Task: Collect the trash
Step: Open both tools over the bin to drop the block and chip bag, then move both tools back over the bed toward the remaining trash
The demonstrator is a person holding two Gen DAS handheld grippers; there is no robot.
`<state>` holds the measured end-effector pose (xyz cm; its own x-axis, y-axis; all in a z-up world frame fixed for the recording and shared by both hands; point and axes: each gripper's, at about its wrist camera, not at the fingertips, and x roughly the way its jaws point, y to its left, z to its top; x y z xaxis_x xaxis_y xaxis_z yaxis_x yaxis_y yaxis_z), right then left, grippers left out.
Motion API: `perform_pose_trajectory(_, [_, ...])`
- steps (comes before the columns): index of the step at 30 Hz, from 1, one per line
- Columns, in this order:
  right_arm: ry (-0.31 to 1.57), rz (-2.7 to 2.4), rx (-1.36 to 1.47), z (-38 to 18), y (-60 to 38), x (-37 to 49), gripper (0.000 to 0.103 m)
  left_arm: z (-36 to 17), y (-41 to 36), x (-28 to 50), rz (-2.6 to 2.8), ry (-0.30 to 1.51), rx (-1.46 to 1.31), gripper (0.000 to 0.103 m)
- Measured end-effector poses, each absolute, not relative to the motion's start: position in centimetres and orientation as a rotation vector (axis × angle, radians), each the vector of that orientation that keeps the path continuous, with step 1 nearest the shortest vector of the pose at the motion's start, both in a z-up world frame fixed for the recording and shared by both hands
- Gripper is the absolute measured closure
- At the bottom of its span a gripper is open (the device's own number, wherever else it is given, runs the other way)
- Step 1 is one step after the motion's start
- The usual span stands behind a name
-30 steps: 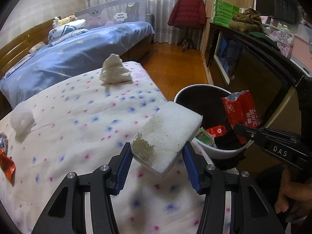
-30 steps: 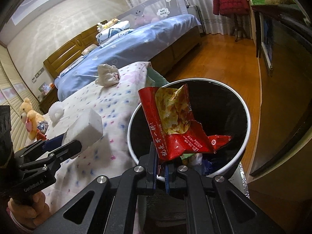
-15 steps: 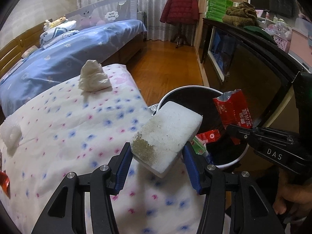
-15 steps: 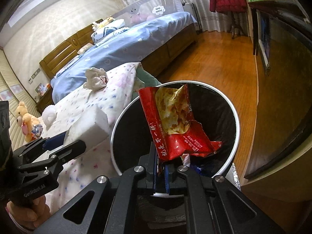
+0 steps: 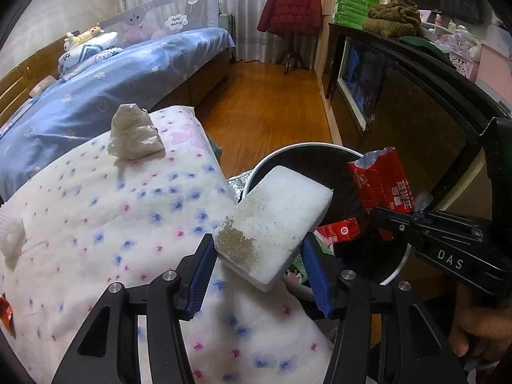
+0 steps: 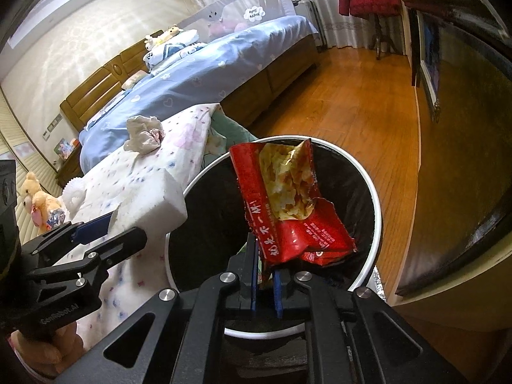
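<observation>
My left gripper point(image 5: 257, 272) is shut on a white foam block point(image 5: 273, 224) with a brown stained corner, held at the near rim of the black trash bin point(image 5: 307, 146). The block also shows in the right wrist view point(image 6: 150, 203). My right gripper point(image 6: 265, 275) is shut on a red snack bag point(image 6: 278, 201), held upright over the bin's mouth point(image 6: 377, 211). The bag also shows in the left wrist view point(image 5: 382, 182). Red and green wrappers point(image 5: 339, 230) lie inside the bin.
A crumpled tissue wad point(image 5: 134, 137) lies on the floral quilt point(image 5: 96, 208), also in the right wrist view point(image 6: 144, 134). A white foam piece point(image 5: 11, 236) and a red wrapper point(image 5: 6, 313) lie at the quilt's left. A dark cabinet point(image 5: 416, 121) stands right of the bin.
Both grippers have moved toward the bin. The foam block now overlaps the bin's near rim, and the snack bag sits further over the bin's mouth.
</observation>
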<state>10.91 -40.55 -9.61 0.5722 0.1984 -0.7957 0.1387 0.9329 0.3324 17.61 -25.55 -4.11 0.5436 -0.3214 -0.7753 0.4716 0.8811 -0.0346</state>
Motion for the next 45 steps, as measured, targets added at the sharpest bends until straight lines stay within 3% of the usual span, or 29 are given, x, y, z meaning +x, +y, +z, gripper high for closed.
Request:
perform_pose_trajectory(5, [0.975, 0.028, 0.389, -9.7, -40.8, 11.0, 0.089, -4.1, -25.8, 18.0, -0.479, 0.883, 0.167, 0.046])
perform_pose_trajectory(9, [0.977, 0.025, 0.396, -9.7, -41.0, 10.9, 0.063, -4.2, -25.9, 17.9, -0.482, 0.883, 0.170, 0.041])
perform_pose_trajectory(10, [0.973, 0.023, 0.394, -9.6, -41.0, 10.8, 0.061, -4.2, -25.8, 17.8, -0.481, 0.883, 0.168, 0.039])
perform_pose_trajectory(12, [0.971, 0.021, 0.391, -9.5, -41.1, 10.7, 0.061, -4.2, -25.5, 17.7, -0.479, 0.886, 0.153, 0.034])
perform_pose_trajectory(21, [0.952, 0.019, 0.394, -8.9, -40.5, 10.4, 0.057, -3.8, -22.7, 16.8, -0.448, 0.867, 0.114, 0.034])
perform_pose_trajectory(33, [0.898, 0.103, 0.388, -7.9, -35.9, 11.6, 0.027, -3.6, -15.1, 15.3, -0.317, 0.839, 0.020, 0.034])
perform_pose_trajectory(45, [0.917, 0.217, 0.350, -7.8, -29.1, 13.6, 0.024, -3.7, -7.9, 14.2, -0.171, 0.844, -0.036, 0.034])
